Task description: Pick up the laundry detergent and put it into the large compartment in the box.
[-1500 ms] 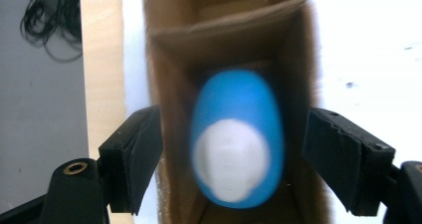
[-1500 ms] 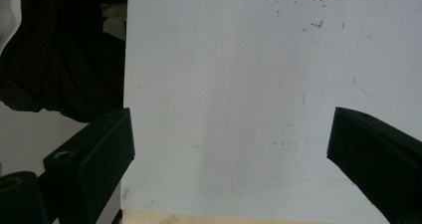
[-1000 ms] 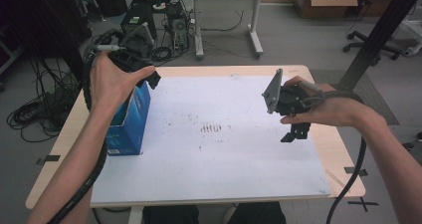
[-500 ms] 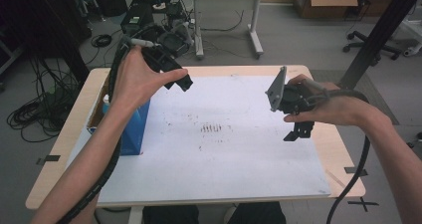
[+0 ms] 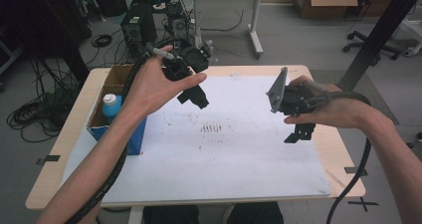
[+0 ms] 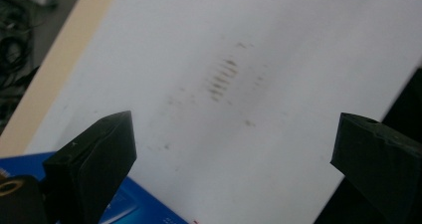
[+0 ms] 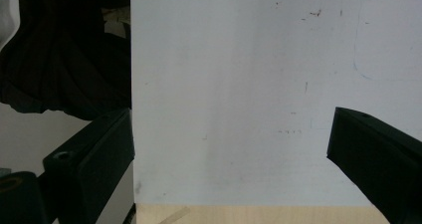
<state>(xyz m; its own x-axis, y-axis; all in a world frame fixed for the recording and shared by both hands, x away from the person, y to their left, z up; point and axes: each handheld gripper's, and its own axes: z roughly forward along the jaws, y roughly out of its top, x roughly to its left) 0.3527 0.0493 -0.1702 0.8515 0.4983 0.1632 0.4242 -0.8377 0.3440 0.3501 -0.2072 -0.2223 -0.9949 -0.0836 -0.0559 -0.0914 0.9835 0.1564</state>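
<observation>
Left tool (image 5: 196, 95) hangs over the white sheet (image 5: 224, 149), jaws just opened wide, nothing between them. Right tool (image 5: 300, 133) wide open, empty. Bottle (image 5: 110, 106) sits in blue box (image 5: 117, 129) at table's left edge.

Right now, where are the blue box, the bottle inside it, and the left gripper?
blue box (image 5: 135, 135): high view, on its blue front wall.
bottle (image 5: 111, 104): high view, on its light blue cap.
left gripper (image 5: 198, 97): high view, between its open black fingertips.
</observation>
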